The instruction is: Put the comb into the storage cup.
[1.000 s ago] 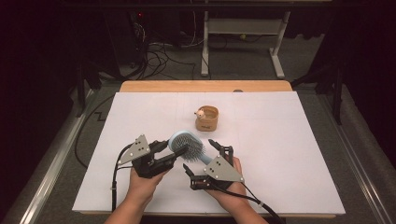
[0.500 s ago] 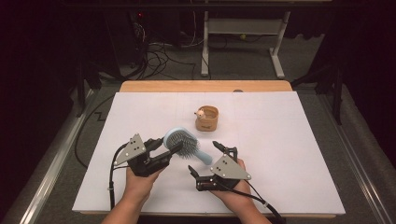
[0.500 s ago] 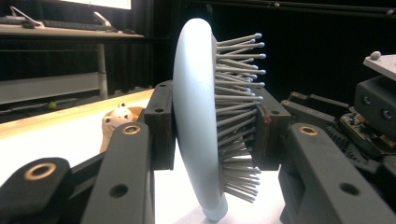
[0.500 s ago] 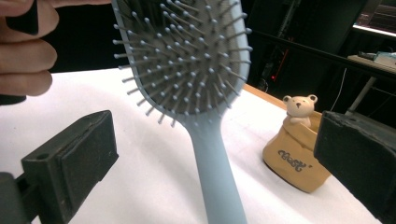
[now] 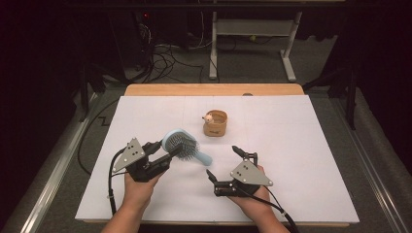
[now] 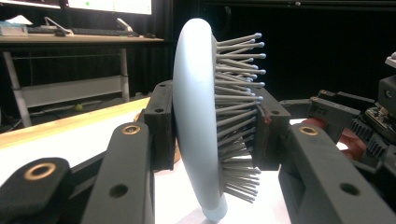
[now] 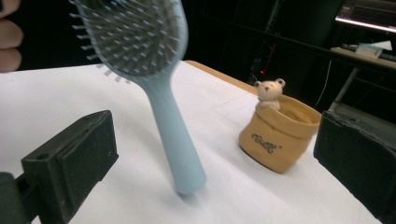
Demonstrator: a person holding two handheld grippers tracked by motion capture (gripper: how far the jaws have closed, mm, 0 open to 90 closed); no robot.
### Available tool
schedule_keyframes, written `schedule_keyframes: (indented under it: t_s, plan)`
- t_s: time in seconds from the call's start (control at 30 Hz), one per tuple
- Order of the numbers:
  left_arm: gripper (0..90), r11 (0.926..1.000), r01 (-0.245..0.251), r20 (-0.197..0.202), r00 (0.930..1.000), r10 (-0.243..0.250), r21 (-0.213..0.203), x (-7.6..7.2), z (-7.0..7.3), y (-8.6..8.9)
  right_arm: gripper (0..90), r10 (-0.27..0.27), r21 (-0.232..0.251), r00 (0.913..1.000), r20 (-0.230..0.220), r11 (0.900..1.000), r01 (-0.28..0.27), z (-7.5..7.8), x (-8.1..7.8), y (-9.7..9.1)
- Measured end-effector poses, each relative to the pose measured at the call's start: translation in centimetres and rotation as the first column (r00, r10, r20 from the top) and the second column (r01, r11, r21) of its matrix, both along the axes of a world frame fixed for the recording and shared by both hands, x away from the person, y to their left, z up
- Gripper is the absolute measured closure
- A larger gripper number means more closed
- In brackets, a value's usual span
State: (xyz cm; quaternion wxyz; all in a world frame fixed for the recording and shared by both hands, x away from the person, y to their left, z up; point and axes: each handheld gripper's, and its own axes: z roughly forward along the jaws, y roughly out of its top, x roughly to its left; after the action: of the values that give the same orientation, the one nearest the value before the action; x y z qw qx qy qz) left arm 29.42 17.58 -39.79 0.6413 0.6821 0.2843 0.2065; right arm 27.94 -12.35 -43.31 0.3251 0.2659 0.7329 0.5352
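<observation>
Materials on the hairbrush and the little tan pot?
Hairbrush: looks like moulded plastic, pale blue, smooth matt body, stiff grey ball-tipped pins. Tan pot: probably glazed ceramic shaped like a rolled-top bag, judging by its rigid wrinkles and soft sheen; resin is possible too.

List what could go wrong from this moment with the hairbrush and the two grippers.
1. The left gripper clamps the hairbrush across its head, one pad on the bristles; springy bristles may let it twist or slip.
2. The handle tip sits at or near the white table cover; it could drag there.
3. The right gripper is open beside the handle; a misjudged grab could knock the brush or the small fabric pouch.
</observation>
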Motion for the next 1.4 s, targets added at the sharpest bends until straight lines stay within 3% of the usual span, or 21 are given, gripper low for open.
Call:
schedule_keyframes:
  t_s: [0.33, 1.4]
  plan:
    - [59.2, 0.9998, -0.020, 0.005, 0.9998, 0.020, 0.004, 0.0, 0.2, 0.5, 0.0, -0.050, 0.035, 0.9972, -0.055, 0.9980, 0.052, -0.6, 1.0, -2.8]
    - [59.1, 0.9943, -0.099, 0.037, 0.9945, 0.098, 0.038, -0.1, 0.8, 2.3, 0.0, -0.199, 0.074, 0.9745, -0.104, 0.9755, 0.207, -1.4, 1.2, -10.0]
